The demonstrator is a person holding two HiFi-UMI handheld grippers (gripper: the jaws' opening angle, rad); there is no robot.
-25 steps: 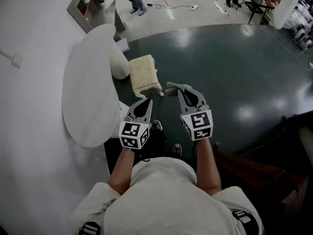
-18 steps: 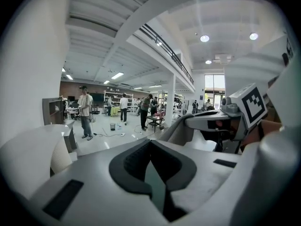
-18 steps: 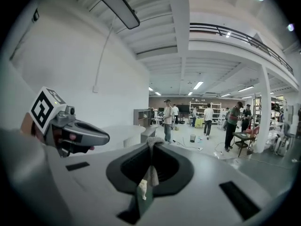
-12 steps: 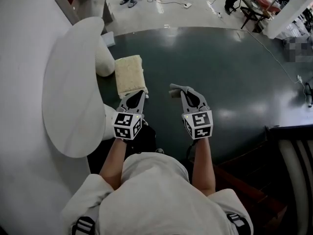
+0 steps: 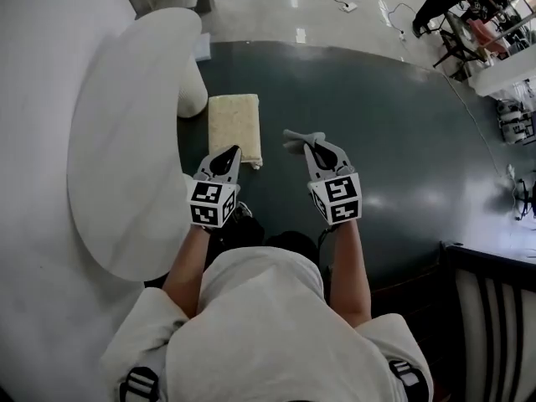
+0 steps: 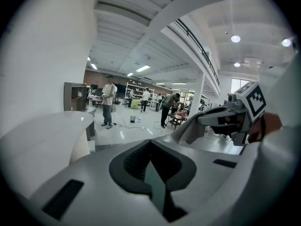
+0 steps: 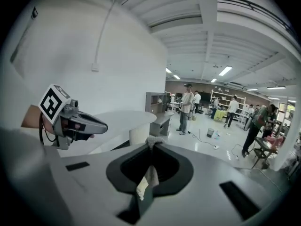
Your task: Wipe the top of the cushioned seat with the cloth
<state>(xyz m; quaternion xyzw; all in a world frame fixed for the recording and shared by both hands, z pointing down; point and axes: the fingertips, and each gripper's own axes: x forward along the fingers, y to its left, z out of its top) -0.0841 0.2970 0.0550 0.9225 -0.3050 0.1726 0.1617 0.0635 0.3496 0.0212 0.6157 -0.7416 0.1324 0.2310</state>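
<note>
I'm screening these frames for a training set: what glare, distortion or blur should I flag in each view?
Head view: soft glare patches sit on the dark floor, while the cushioned seat is evenly lit and sharp. Left gripper view: heavy fisheye bending, black corners, nearby jaws soft. Right gripper view: same fisheye rim, and the cloth pinched between its jaws is slightly blurred.

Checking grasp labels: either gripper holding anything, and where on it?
Right gripper pinches the cloth by a bunched fold, a bit poking past the tips. Left gripper shut, empty.
</note>
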